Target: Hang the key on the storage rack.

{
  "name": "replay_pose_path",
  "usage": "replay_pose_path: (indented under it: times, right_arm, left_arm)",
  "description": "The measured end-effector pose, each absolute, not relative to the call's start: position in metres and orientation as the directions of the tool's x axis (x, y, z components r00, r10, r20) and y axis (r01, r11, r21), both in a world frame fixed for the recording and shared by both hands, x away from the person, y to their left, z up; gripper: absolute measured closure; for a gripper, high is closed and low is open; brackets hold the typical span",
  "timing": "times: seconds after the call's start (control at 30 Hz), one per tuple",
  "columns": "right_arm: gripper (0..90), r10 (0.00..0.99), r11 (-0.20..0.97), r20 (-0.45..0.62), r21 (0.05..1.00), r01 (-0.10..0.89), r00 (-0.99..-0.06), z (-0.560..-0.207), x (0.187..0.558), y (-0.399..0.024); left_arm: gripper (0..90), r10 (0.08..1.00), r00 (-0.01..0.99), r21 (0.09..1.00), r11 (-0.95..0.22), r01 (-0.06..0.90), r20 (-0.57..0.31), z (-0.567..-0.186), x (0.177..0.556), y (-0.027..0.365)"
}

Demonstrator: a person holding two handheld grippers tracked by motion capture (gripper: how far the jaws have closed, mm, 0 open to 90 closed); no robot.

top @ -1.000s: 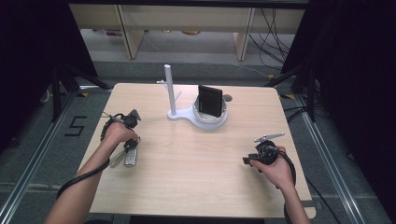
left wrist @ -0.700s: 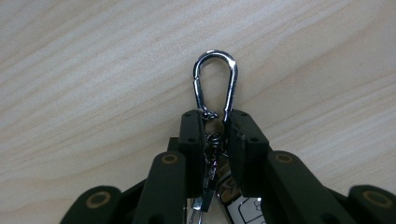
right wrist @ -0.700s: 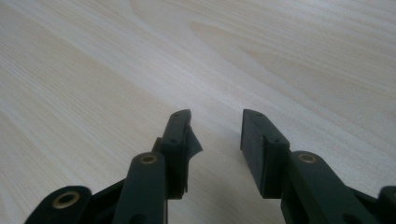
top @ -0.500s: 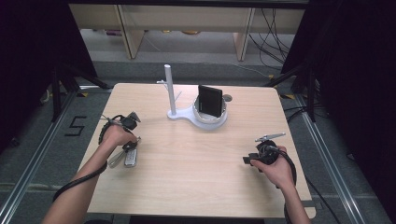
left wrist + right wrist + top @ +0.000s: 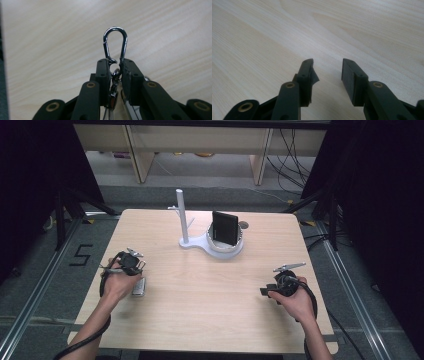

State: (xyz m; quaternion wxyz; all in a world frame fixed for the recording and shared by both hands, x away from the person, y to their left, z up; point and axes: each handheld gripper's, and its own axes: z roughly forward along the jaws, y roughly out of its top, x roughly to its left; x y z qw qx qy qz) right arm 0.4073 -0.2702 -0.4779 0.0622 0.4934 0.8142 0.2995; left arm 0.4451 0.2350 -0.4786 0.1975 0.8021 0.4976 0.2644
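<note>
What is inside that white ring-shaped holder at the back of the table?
A black flat slab stands upright inside the white ring holder, leaning slightly. Its lower edge and the holder's floor are hidden by the rim.

Setting: a lab recording bay, not a home. My bench is a bare light-wood table (image 5: 210, 295) standing on grey carpet floor, with metal rails (image 5: 30, 300) running along both sides. A "5" (image 5: 81, 255) is taped on the floor at my left. Black curtains (image 5: 380, 195) close off both sides. Loose cables (image 5: 295, 150) trail past plain wooden shelving (image 5: 135, 145) behind.
</note>
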Motion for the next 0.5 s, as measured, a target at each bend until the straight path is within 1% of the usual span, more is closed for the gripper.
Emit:
replay_pose_path:
  times: [0.03,0.07,0.1,0.17,0.2,0.23,0.27,0.33,0.5]
  right_arm:
    - [62.2,0.844,0.324,0.198,0.553,0.768,-0.498,-0.478,0.407,-0.27]
    - [62.1,0.843,0.335,0.181,0.56,0.758,-0.506,-0.479,0.408,-0.27]
    - [62.1,0.844,0.335,0.181,0.556,0.761,-0.505,-0.479,0.408,-0.27]
    - [62.1,0.839,0.344,0.183,0.552,0.76,-0.513,-0.479,0.407,-0.27]
    - [62.1,0.84,0.344,0.178,0.555,0.757,-0.512,-0.479,0.407,-0.27]
    - [62.1,0.841,0.324,0.184,0.582,0.746,-0.509,-0.482,0.407,-0.268]
    - [62.0,0.84,0.339,0.18,0.562,0.754,-0.512,-0.48,0.407,-0.269]
    - [62.0,0.841,0.34,0.181,0.557,0.758,-0.51,-0.48,0.407,-0.269]
    - [61.8,0.845,0.329,0.181,0.565,0.757,-0.503,-0.48,0.406,-0.27]
  left_arm:
    - [75.9,0.9,0.355,0.592,-0.434,0.68,0.252,-0.477,0.442,0.236]
    - [75.9,0.912,0.325,0.627,-0.409,0.663,0.251,-0.476,0.44,0.235]
    - [76.0,0.913,0.309,0.64,-0.406,0.652,0.265,-0.475,0.438,0.235]
    - [75.9,0.927,0.267,0.691,-0.375,0.618,0.264,-0.472,0.434,0.235]
    - [75.9,0.924,0.256,0.692,-0.382,0.613,0.283,-0.469,0.433,0.235]
    - [75.9,0.928,0.242,0.705,-0.372,0.604,0.282,-0.467,0.432,0.235]
    - [76.0,0.928,0.23,0.713,-0.374,0.594,0.294,-0.465,0.432,0.235]
    - [75.9,0.926,0.203,0.726,-0.375,0.576,0.317,-0.463,0.432,0.234]
    - [75.9,0.925,0.137,0.771,-0.372,0.518,0.354,-0.456,0.431,0.234]
